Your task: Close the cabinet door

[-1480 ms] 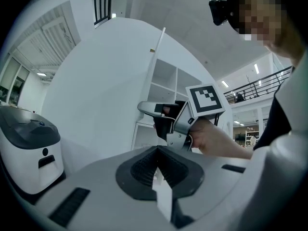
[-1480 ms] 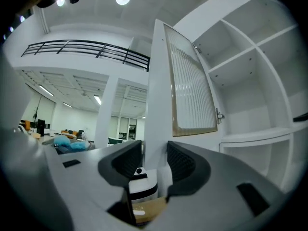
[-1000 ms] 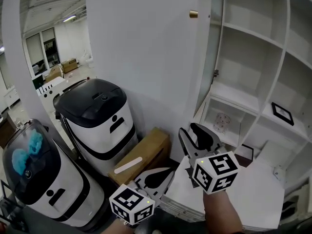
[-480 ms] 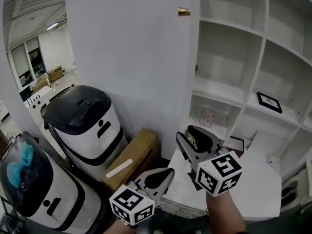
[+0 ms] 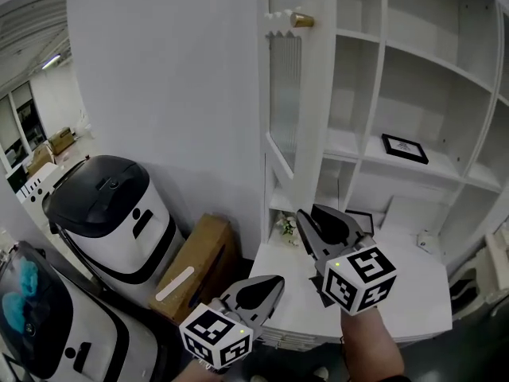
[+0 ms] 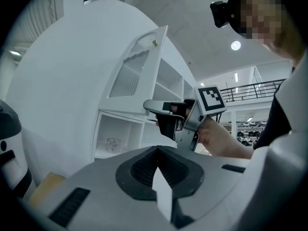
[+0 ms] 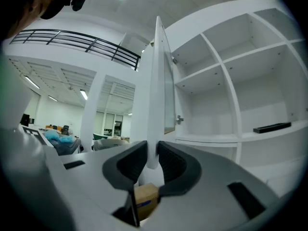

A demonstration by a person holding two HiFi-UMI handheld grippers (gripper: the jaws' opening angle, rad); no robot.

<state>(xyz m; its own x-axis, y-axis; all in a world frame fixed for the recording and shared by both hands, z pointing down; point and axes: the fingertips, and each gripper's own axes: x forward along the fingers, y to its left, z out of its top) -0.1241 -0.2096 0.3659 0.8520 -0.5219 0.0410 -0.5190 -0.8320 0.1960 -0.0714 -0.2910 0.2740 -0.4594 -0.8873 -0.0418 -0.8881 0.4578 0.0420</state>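
Cabinet door (image 5: 288, 102): white, ribbed glass panel, brass knob (image 5: 301, 20); stands ajar at the shelving's left side. Left tool (image 5: 269, 285): low, jaws together, empty. Right tool (image 5: 312, 216): jaws just closing, clamped on the door's free edge, low down. Picture frame (image 5: 404, 147): on right shelf.
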